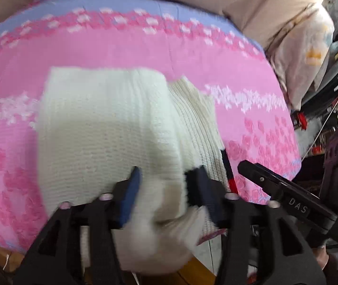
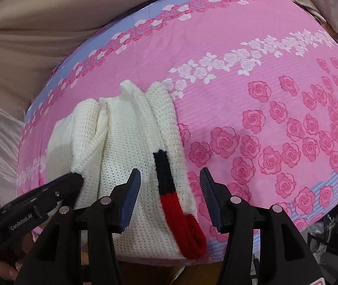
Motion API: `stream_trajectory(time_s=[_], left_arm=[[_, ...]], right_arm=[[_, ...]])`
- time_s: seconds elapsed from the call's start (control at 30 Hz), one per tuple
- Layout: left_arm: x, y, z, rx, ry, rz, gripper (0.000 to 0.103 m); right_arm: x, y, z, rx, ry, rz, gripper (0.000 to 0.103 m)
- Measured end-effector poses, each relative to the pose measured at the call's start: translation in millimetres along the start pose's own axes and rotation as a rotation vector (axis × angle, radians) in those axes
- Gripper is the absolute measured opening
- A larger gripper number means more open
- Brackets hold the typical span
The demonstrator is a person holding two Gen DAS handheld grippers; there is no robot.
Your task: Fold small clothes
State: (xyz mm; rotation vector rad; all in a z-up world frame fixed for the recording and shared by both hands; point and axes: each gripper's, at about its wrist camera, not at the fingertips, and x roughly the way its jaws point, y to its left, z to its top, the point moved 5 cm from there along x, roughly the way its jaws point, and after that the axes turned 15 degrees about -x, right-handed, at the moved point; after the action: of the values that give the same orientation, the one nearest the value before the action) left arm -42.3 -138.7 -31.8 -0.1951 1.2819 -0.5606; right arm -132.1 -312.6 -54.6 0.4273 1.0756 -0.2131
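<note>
A cream-white knitted garment (image 2: 126,147) with a black-and-red knitted strip (image 2: 171,190) lies bunched on a pink rose-patterned quilted cover (image 2: 275,109), near its front edge; the left gripper (image 1: 166,190) stands with blue-padded jaws parted, a blurred fold of the white knit between them, though whether the pads press it cannot be told; the right gripper (image 2: 169,194), jaws spread wide, hovers over the garment's near edge, the black-and-red strip showing between its pads, neither pad touching it; beige fabric (image 2: 38,35) lies beyond the cover.
</note>
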Motion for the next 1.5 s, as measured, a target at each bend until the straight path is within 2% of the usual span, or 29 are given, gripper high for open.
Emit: stream_trajectory(time_s=[0.03, 0.1, 0.17, 0.23, 0.3, 0.37, 0.47, 0.57, 0.6, 0.63, 0.67, 0.7, 0.77, 0.83, 0.9, 0.97, 1.0, 1.07, 1.13, 1.17, 1.2, 1.23, 1.3, 1.33, 1.37, 1.4, 1.43, 1.5], left_arm=[[-13, 9, 2, 0.004, -0.037, 0.008, 0.07], [-33, 31, 3, 0.001, -0.067, 0.027, 0.071], [-47, 59, 1, -0.032, -0.066, 0.048, 0.071], [-56, 87, -7, -0.062, -0.062, 0.079, 0.071], [-60, 108, -18, -0.086, -0.05, 0.101, 0.071], [-60, 121, -34, -0.1, 0.001, 0.082, 0.071], [-52, 120, -55, -0.076, 0.09, 0.042, 0.075], [-34, 114, -71, -0.039, 0.181, 0.017, 0.075], [-27, 112, -74, -0.024, 0.206, 0.025, 0.075], [-22, 112, -77, -0.008, 0.214, 0.036, 0.075], [-16, 111, -78, 0.013, 0.219, 0.057, 0.075], [-8, 111, -81, 0.037, 0.217, 0.099, 0.075], [-3, 111, -83, 0.055, 0.211, 0.13, 0.071], [1, 112, -78, 0.035, 0.202, 0.129, 0.056], [1, 115, -76, 0.009, 0.197, 0.131, 0.05], [2, 115, -76, 0.008, 0.2, 0.123, 0.049], [4, 114, -77, 0.013, 0.207, 0.129, 0.049], [10, 114, -81, 0.017, 0.228, 0.142, 0.049], [12, 110, -83, 0.028, 0.238, 0.141, 0.049], [10, 107, -83, 0.043, 0.23, 0.149, 0.049], [7, 105, -83, 0.055, 0.221, 0.154, 0.049], [2, 103, -81, 0.068, 0.21, 0.157, 0.048], [-10, 99, -80, 0.087, 0.194, 0.137, 0.05], [-16, 95, -77, 0.095, 0.189, 0.124, 0.051], [-22, 94, -73, 0.098, 0.177, 0.111, 0.054], [-31, 91, -68, 0.1, 0.148, 0.094, 0.061], [-40, 87, -61, 0.098, 0.124, 0.077, 0.067], [-50, 86, -50, 0.073, 0.078, 0.05, 0.07]], right_arm=[[-4, 4, 1, -0.006, -0.01, 0.014, 0.054], [-9, 16, 5, -0.015, -0.022, 0.061, 0.063], [-5, 36, 12, -0.017, -0.014, 0.136, 0.071], [5, 58, 14, -0.025, 0.017, 0.213, 0.074], [24, 76, 16, -0.035, 0.07, 0.243, 0.075], [45, 89, 16, -0.033, 0.132, 0.249, 0.075], [65, 108, 13, -0.019, 0.21, 0.291, 0.075], [72, 124, 12, -0.049, 0.25, 0.262, 0.076], [72, 129, 12, -0.063, 0.251, 0.25, 0.074], [72, 134, 14, -0.079, 0.253, 0.244, 0.066], [72, 138, 15, -0.089, 0.255, 0.241, 0.05], [71, 142, 17, -0.103, 0.255, 0.234, 0.043], [65, 152, 26, -0.131, 0.246, 0.244, 0.026], [44, 163, 40, -0.134, 0.19, 0.317, 0.023], [12, 167, 57, -0.121, 0.106, 0.408, 0.021], [-24, 164, 68, -0.13, 0.015, 0.454, 0.021], [-34, 156, 68, -0.138, -0.012, 0.435, 0.021], [-35, 127, 57, -0.158, -0.029, 0.319, 0.021], [-2, 84, 30, -0.16, 0.049, 0.152, 0.021], [26, 56, 8, -0.116, 0.127, 0.093, 0.021], [42, 39, -7, -0.075, 0.168, 0.068, 0.021], [50, 27, -18, -0.025, 0.171, 0.092, 0.021], [42, 23, -19, 0.042, 0.112, 0.171, 0.026], [39, 25, -16, 0.042, 0.101, 0.18, 0.032], [34, 28, -13, 0.03, 0.095, 0.178, 0.034], [30, 30, -11, 0.018, 0.091, 0.178, 0.035], [27, 32, -9, 0.004, 0.088, 0.182, 0.04], [25, 32, -8, 0.001, 0.082, 0.208, 0.053]])
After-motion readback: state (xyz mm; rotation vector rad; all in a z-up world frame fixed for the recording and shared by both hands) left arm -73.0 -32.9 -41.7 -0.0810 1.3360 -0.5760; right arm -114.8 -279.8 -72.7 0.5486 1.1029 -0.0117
